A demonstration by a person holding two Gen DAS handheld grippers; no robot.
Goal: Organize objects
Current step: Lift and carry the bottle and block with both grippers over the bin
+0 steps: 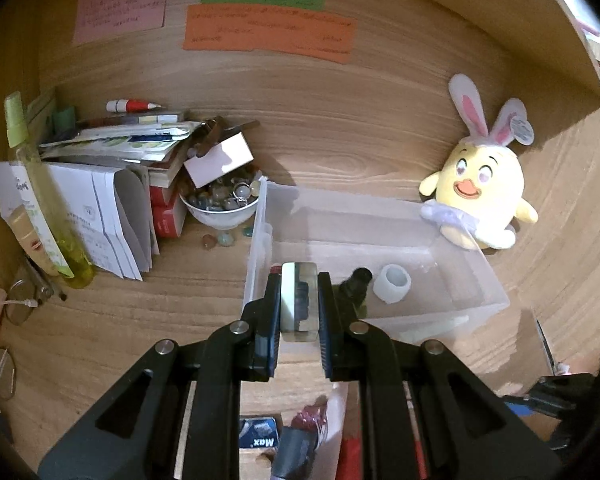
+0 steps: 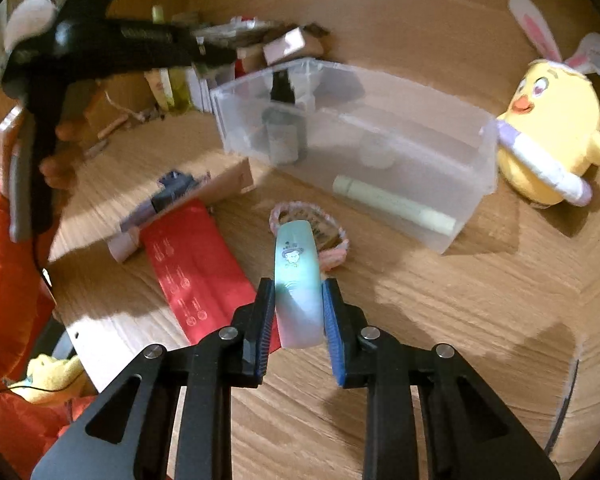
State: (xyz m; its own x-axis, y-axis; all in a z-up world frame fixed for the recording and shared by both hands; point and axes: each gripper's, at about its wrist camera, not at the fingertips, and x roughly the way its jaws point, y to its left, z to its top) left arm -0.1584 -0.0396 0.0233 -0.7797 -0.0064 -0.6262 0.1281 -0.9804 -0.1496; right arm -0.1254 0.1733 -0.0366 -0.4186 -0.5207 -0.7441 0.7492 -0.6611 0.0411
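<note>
L wrist view, L to R: glasses (image 1: 18, 308) at desk edge, spray bottle (image 1: 40, 200) upright w/ a folded paper (image 1: 112, 216) beside it, book stack (image 1: 140, 136), bowl (image 1: 220, 204) of beads w/ a small box (image 1: 219, 159) tilted on top. Clear bin (image 1: 380, 236) center-right; inside it a dark bottle (image 1: 356, 284) and a white ring (image 1: 392, 283), just beside each other. Chick plush (image 1: 480, 188) touches bin's far R corner.

Left gripper (image 1: 299, 300) is clamped on a clear block (image 1: 299, 302), pads pressing both sides, held above bin's near L edge.

R wrist view: red strip (image 2: 192, 268) lies on desk L of center, pink bracelet (image 2: 332, 248) near bin's front wall. Right gripper (image 2: 299, 312) has a pale green bangle (image 2: 298, 280) upright betw. its pads, narrow grip, held in front of the bin, not in it.
</note>
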